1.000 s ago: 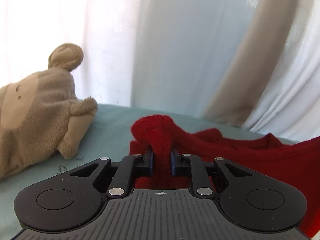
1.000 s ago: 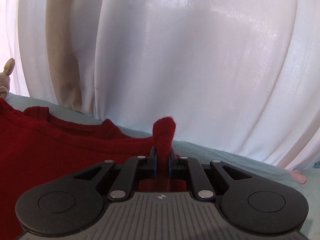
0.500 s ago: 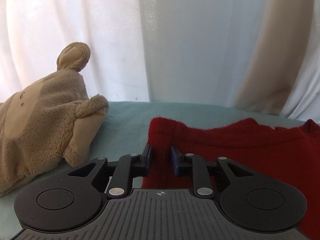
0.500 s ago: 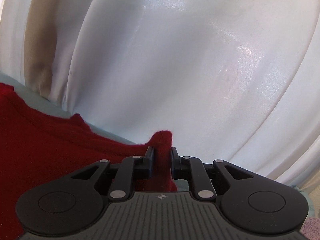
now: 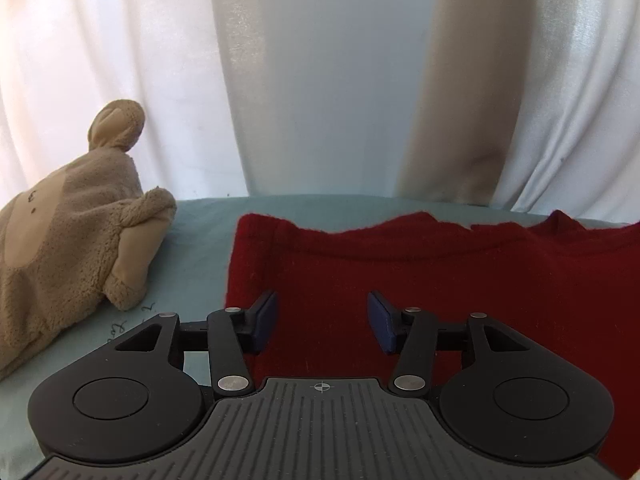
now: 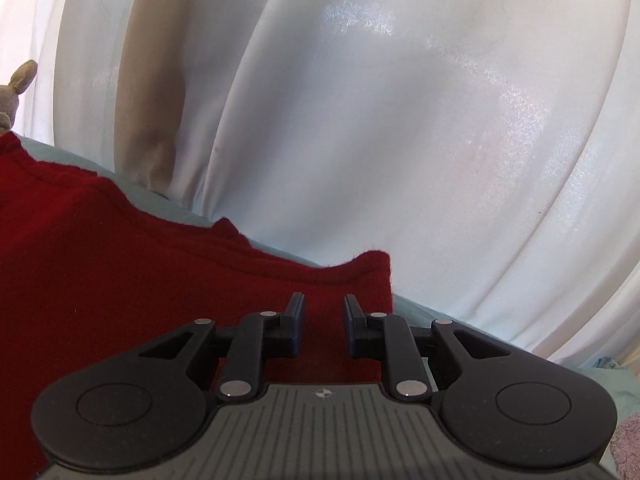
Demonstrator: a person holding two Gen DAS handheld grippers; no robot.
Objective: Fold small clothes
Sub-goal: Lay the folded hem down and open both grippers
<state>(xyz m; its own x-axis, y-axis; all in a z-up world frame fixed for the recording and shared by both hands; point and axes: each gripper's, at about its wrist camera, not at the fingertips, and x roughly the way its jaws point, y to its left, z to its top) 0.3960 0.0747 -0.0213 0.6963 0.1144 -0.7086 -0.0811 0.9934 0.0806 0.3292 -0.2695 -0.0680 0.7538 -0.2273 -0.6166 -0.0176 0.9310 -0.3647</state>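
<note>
A red knit garment (image 5: 460, 280) lies flat on a pale green sheet (image 5: 200, 232). In the left wrist view my left gripper (image 5: 322, 314) is open and empty, its blue pads apart over the garment's near left corner. In the right wrist view the same red garment (image 6: 120, 272) fills the left side, and my right gripper (image 6: 322, 316) is open and empty, its fingers a little apart just above the garment's far right corner.
A beige plush toy (image 5: 68, 232) lies on the sheet to the left of the garment; its ear also shows in the right wrist view (image 6: 22, 76). White curtains (image 6: 400, 120) hang close behind the sheet. A pink fuzzy cloth (image 6: 628, 448) sits at the right edge.
Both grippers held pinched-up corners of the red garment a second ago. Both have opened and let go, and the garment now lies flat.
</note>
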